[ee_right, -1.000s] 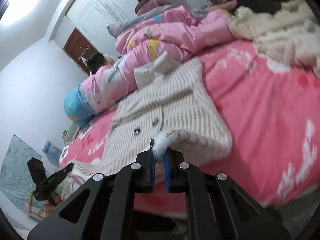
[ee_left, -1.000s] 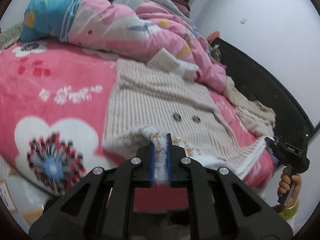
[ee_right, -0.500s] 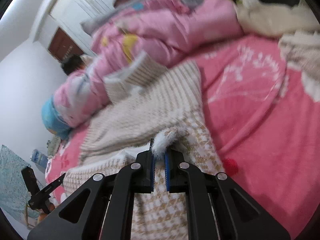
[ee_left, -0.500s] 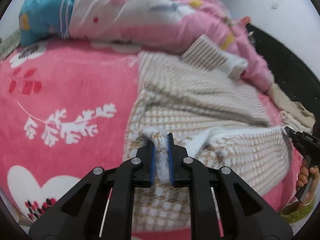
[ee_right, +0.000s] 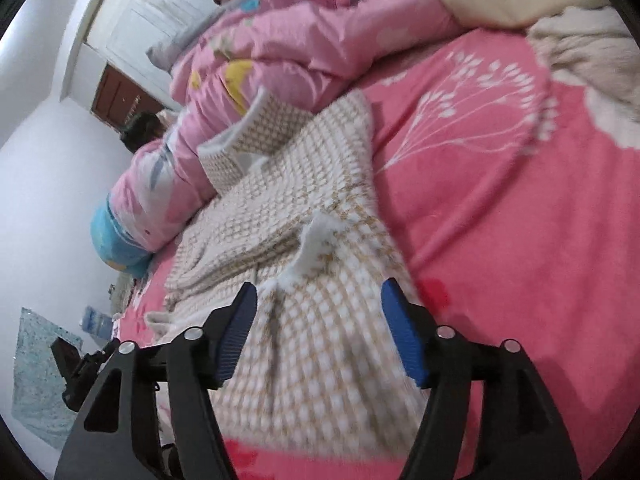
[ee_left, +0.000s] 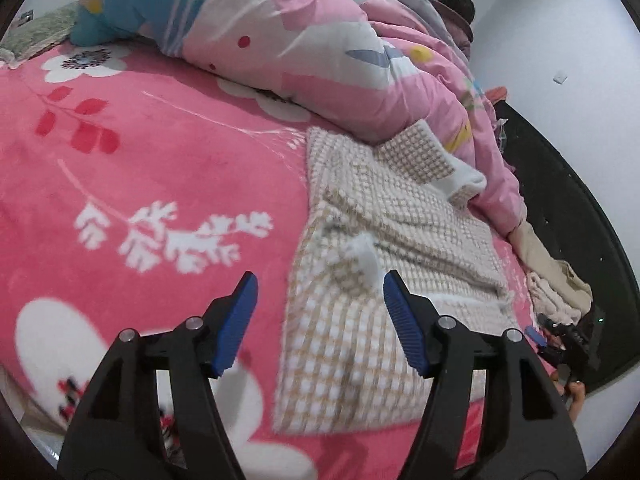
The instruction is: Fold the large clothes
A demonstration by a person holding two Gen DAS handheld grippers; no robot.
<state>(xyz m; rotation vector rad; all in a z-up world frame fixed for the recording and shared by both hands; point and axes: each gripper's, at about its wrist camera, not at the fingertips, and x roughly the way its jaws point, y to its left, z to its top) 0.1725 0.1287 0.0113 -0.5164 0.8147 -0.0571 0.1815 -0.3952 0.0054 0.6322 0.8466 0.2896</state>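
A beige-and-white checked knit coat (ee_left: 384, 264) lies on the pink floral bed, its bottom half folded up over the body. In the right wrist view the coat (ee_right: 312, 320) fills the middle. My left gripper (ee_left: 320, 320) is open and empty, just above the folded hem's left corner, where a white fleecy tuft (ee_left: 366, 258) sticks up. My right gripper (ee_right: 318, 330) is open and empty over the hem's right corner, with a similar tuft (ee_right: 316, 240) ahead of it. A sleeve cuff (ee_left: 436, 164) rests against the quilt.
A rolled pink quilt (ee_left: 304, 56) lies along the far side of the coat. Cream clothes (ee_right: 560, 12) are heaped at the bed's right end. The pink blanket (ee_left: 140, 184) spreads to the left. The black bed frame (ee_left: 560, 216) runs along the white wall.
Both grippers carried the coat's hem up over its body, then opened and let go. The hem corners now lie on the coat, and the buttons are covered.
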